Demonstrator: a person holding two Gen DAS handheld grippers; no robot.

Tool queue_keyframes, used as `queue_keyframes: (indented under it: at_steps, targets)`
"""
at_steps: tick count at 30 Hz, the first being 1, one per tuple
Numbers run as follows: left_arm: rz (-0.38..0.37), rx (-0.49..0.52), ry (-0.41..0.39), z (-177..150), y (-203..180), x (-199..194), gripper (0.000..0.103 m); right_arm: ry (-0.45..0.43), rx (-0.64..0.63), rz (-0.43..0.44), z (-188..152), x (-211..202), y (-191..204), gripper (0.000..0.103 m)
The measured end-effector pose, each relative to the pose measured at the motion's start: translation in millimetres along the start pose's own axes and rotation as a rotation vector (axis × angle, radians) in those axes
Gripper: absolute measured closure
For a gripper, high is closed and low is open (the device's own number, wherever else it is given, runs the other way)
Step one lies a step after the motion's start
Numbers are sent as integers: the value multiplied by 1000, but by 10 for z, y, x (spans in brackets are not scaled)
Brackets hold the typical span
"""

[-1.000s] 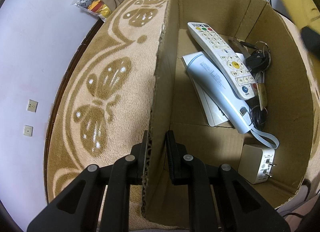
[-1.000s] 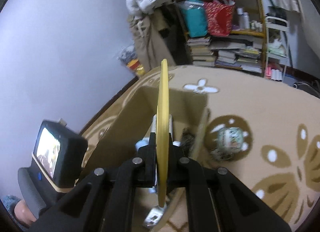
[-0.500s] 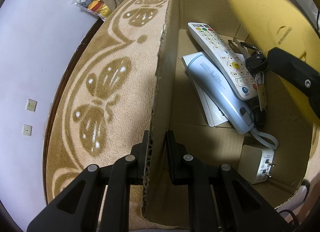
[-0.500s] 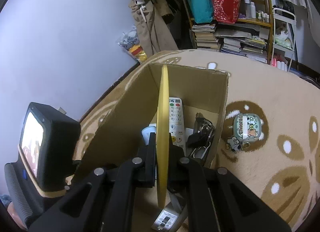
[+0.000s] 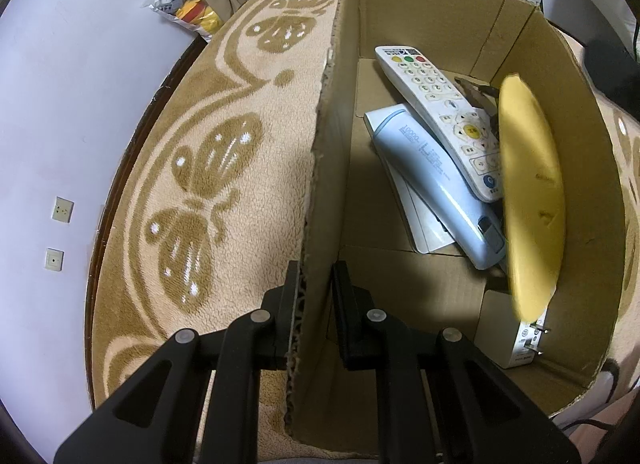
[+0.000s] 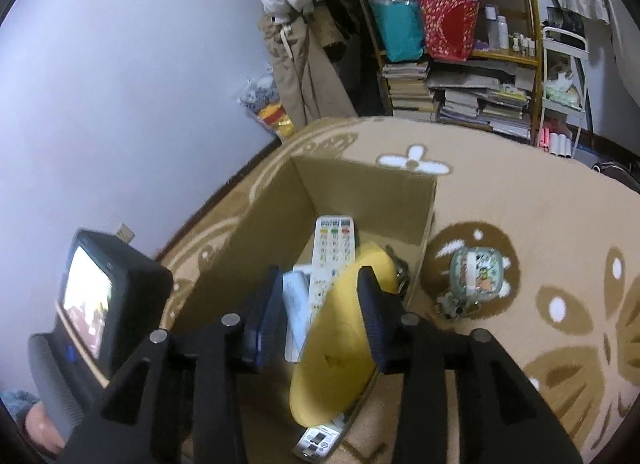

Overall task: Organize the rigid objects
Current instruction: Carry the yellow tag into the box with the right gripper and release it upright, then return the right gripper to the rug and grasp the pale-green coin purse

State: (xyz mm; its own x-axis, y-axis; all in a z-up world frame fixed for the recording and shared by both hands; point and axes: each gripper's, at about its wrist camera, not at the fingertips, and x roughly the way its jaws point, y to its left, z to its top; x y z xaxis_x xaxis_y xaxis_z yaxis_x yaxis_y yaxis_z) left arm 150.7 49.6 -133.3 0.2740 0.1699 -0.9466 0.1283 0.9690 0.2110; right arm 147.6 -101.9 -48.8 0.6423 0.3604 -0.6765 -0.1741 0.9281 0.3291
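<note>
An open cardboard box point(image 5: 404, 11) sits on a beige patterned rug point(image 5: 224, 167). My left gripper point(image 5: 316, 296) is shut on the box's left wall. Inside lie a white remote point(image 5: 436, 103), a light blue power bank point(image 5: 432, 179) and a white charger point(image 5: 516, 344). A yellow plate point(image 5: 532, 191), blurred, stands on edge against the right wall and hides the keys. In the right wrist view my right gripper point(image 6: 320, 304) is open above the box point(image 6: 360, 183), with the yellow plate point(image 6: 344, 344) loose below its fingers.
A small patterned round case point(image 6: 476, 276) lies on the rug right of the box. The left gripper's screen unit point(image 6: 100, 292) stands left of the box. Cluttered shelves point(image 6: 460, 63) and hanging clothes line the far wall. A snack bag point(image 5: 188, 3) rests by the wall.
My right gripper opened and let go of the yellow plate, which dropped into the box against its right wall. The left gripper kept its hold on the box wall.
</note>
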Motion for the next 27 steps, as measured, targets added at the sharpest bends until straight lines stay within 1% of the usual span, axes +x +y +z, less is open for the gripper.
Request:
queue_keyframes:
  at_steps: [1, 3, 5, 7, 8, 9, 12, 17, 20, 27]
  targets:
    - [0, 0, 0, 0, -1, -2, 89, -15, -3, -1, 22, -38, -15, 57]
    - [-2, 0, -1, 0, 4, -1, 89, -37, -4, -19, 65, -83, -45, 37]
    - [-3, -1, 0, -1, 3, -1, 89, -52, 3, -49, 102, -101, -111, 31]
    - [-2, 0, 0, -1, -2, 2, 89, -46, 19, -77, 128, -94, -200, 26]
    - [-2, -1, 1, 0, 1, 4, 89, -27, 30, -90, 144, -77, -267, 19]
    - [-2, -1, 1, 1, 0, 5, 89, -11, 34, -94, 156, -60, -310, 10]
    - [-2, -1, 1, 3, -1, 10, 89, 0, 29, -147, 176, -40, -442, 8]
    - [3, 3, -1, -4, -4, 12, 89, 49, 50, -214, 160, 83, -751, 7]
    - [3, 2, 0, -8, -13, 21, 89, 59, 71, -234, 131, 157, -915, 7]
    - [0, -1, 2, -4, -8, 23, 89, 83, 116, -195, 2, 384, -1254, 7]
